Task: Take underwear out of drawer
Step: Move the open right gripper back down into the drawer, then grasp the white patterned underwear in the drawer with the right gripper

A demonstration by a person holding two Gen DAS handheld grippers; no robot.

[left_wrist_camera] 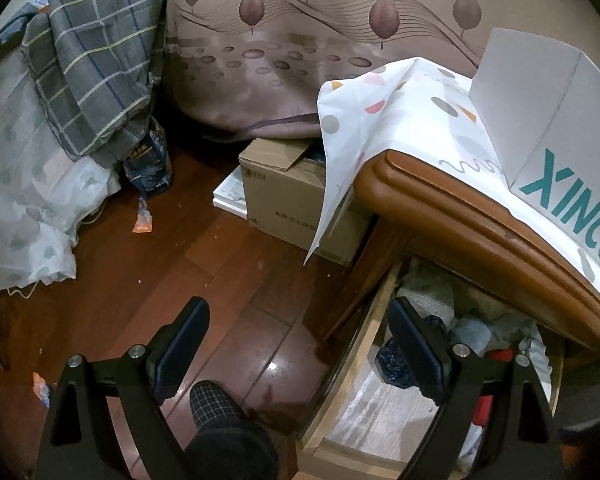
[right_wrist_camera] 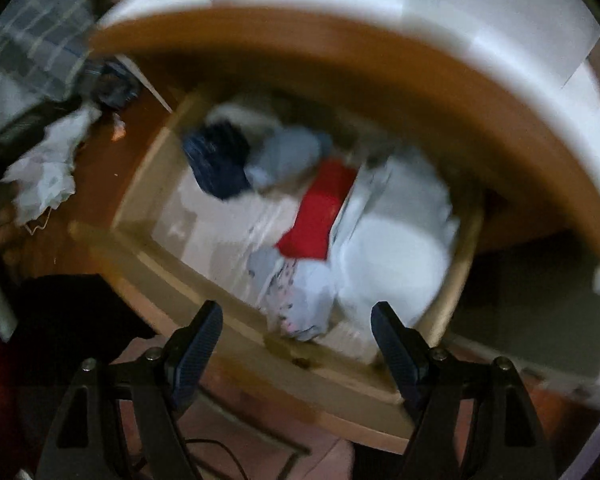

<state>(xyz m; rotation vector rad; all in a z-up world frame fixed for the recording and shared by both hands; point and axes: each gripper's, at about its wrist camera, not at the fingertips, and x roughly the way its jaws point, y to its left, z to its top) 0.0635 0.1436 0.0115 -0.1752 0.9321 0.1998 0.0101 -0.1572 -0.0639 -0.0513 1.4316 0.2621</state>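
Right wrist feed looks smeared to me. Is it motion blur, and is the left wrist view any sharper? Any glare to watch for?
Right wrist view: heavy motion blur over the open drawer and the red garment, edges smeared; only the right hand-held gripper is crisp. Left wrist view: sharp, dim room, a small glare spot on the wood floor, and fisheye bending of the tabletop edge.

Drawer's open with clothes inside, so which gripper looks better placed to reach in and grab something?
The right gripper, probably. It is open and looks straight down into the drawer, over the red garment. The left gripper, also open, straddles the drawer's side, half over the floor.
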